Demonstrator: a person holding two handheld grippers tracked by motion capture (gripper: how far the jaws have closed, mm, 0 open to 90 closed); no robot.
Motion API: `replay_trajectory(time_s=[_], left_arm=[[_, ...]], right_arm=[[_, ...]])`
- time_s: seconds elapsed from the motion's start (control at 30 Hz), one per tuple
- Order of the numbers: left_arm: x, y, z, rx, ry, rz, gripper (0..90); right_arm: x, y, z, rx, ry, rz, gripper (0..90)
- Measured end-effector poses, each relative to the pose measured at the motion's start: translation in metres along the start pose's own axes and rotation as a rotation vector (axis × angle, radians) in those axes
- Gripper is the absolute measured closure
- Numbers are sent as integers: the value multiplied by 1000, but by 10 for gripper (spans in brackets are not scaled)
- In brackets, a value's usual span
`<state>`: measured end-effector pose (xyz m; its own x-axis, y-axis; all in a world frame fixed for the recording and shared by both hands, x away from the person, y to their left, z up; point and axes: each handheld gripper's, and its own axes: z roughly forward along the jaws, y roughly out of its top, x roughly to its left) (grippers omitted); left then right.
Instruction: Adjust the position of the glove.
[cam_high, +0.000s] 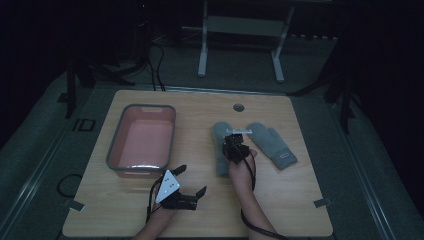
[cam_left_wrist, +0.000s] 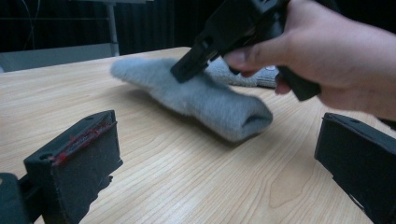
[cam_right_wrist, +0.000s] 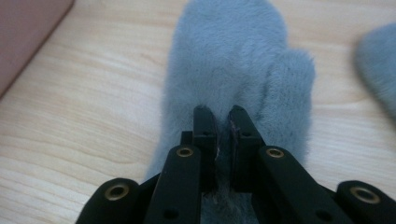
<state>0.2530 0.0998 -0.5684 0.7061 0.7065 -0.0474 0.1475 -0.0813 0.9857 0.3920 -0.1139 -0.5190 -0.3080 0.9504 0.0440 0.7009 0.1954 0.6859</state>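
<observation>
Two grey mittens are laid on the wooden table (cam_high: 280, 210): the left mitten (cam_high: 219, 135) lies under the right gripper (cam_high: 235, 149), and the right mitten (cam_high: 272, 144) is spread just beside it, toward the table's right edge. One pink basin (cam_high: 142, 142) with a grey rim is set on the left half of the tabletop, well apart from the mittens. The light wood surface is surrounded by grey flooring, and a pale frame on legs is seen behind it in a very dim room. In the right gripper view the jaws are drawn close together and a fold of the left mitten's (cam_right_wrist: 233, 70) fleece is pinched between them (near the cuff end, as far as can be told). The left gripper (cam_high: 191, 184) is held near the table's front edge with its jaws spread wide and nothing between them.
</observation>
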Motion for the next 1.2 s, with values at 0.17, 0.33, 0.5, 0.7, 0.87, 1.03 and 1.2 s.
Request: replay_trajectory(time_s=[0.17, 0.33, 0.5, 0.7, 0.87, 1.03, 1.2], left_arm=[[0, 0, 0, -1, 0, 1, 3], [0, 0, 0, -1, -1, 2, 3], [0, 0, 0, -3, -2, -3, 3], [1, 0, 0, -3, -5, -5, 3], [0, 0, 0, -5, -5, -3, 3], [1, 0, 0, -5, -5, -13, 3], [1, 0, 0, -3, -5, -11, 3]], right_arm=[[2, -11, 17, 36, 23, 25, 828], [6, -11, 20, 39, 35, 23, 779], [5, -7, 14, 55, 67, -10, 594], [-6, 5, -15, -14, 169, -68, 425], [-33, 15, -44, -96, 230, -120, 461], [-75, 15, -64, -129, 216, -152, 457], [-111, 7, -69, -130, 214, -169, 336]])
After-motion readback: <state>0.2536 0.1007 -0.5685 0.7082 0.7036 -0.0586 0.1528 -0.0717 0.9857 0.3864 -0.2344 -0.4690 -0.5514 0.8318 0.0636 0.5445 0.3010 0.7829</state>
